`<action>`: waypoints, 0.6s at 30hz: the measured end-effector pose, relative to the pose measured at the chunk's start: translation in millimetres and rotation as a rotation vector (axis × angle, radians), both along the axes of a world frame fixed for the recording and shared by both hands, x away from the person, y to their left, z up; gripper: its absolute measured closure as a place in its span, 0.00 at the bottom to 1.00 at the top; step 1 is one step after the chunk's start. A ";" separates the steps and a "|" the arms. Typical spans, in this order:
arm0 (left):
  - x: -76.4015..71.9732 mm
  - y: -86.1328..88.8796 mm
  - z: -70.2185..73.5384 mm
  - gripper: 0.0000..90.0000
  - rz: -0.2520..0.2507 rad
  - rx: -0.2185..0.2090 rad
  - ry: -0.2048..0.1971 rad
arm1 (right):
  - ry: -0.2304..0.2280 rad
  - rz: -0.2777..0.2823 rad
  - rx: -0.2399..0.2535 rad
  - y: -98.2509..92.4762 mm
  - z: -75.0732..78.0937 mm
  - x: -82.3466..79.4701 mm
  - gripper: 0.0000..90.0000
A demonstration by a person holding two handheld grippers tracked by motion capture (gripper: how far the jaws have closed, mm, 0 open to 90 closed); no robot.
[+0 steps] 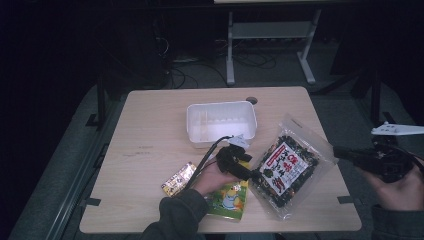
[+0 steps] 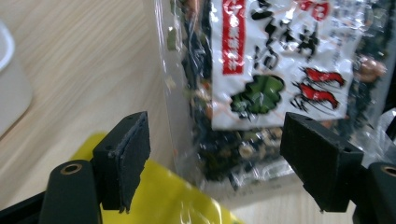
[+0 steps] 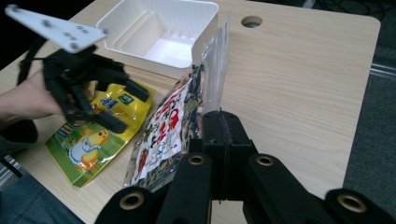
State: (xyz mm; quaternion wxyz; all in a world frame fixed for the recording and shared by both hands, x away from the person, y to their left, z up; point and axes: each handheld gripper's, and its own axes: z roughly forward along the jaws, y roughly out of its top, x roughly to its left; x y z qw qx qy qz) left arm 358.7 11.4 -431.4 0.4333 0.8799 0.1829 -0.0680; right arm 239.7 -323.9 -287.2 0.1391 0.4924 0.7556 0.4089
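Observation:
A clear bag of dark seaweed snack [image 1: 287, 167] with a red-and-white label lies at the table's right front, its clear edge [image 3: 217, 60] raised. My right gripper [image 1: 337, 151] reaches in from past the table's right edge, and its jaws [image 3: 222, 122] are shut on the bag's right corner. My left gripper [image 1: 252, 174] is open at the bag's left corner. In the left gripper view that corner [image 2: 243, 149] lies between the two wide-apart pads. A yellow snack bag [image 1: 227, 200] with a cartoon duck lies under the left hand.
An empty white plastic tub [image 1: 221, 122] stands at the table's middle back. A small gold packet [image 1: 178, 179] lies left of the left hand. A round cable hole [image 1: 251, 100] sits behind the tub. The table's right edge [image 1: 345, 180] runs close to the seaweed bag.

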 end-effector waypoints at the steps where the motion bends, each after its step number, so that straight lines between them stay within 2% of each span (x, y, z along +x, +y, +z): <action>1: 2.1 -2.7 -0.8 0.27 0.000 -0.003 0.008 | -0.003 0.005 0.001 0.3 1.0 -0.8 1.00; 5: 7.9 -9.0 -3.8 0.27 -0.015 -0.016 0.038 | -0.011 0.018 -0.002 1.8 4.2 -3.3 1.00; 6: 11.7 -12.0 -5.9 0.27 -0.030 -0.020 0.062 | -0.016 0.026 -0.005 3.0 6.3 -4.4 1.00; 7: 11.7 -12.0 -5.9 0.27 -0.030 -0.020 0.062 | -0.016 0.026 -0.005 3.0 6.3 -4.4 1.00; 11: 20.5 -15.9 -10.9 0.27 -0.059 -0.050 0.121 | -0.023 0.043 -0.008 5.9 10.3 -4.9 1.00; 12: 23.6 -17.5 -13.1 0.30 -0.089 -0.055 0.139 | -0.024 0.051 -0.011 6.8 11.7 -3.8 1.00; 13: 23.6 -17.5 -13.1 0.32 -0.089 -0.055 0.139 | -0.025 0.053 -0.012 7.1 12.0 -3.1 1.00; 14: 25.6 -18.2 -14.9 0.32 -0.106 -0.058 0.159 | -0.023 0.056 -0.012 7.0 12.1 -2.2 1.00; 18: 28.4 -15.8 -15.6 0.40 -0.116 -0.063 0.174 | -0.012 0.052 -0.002 4.7 9.6 3.3 1.00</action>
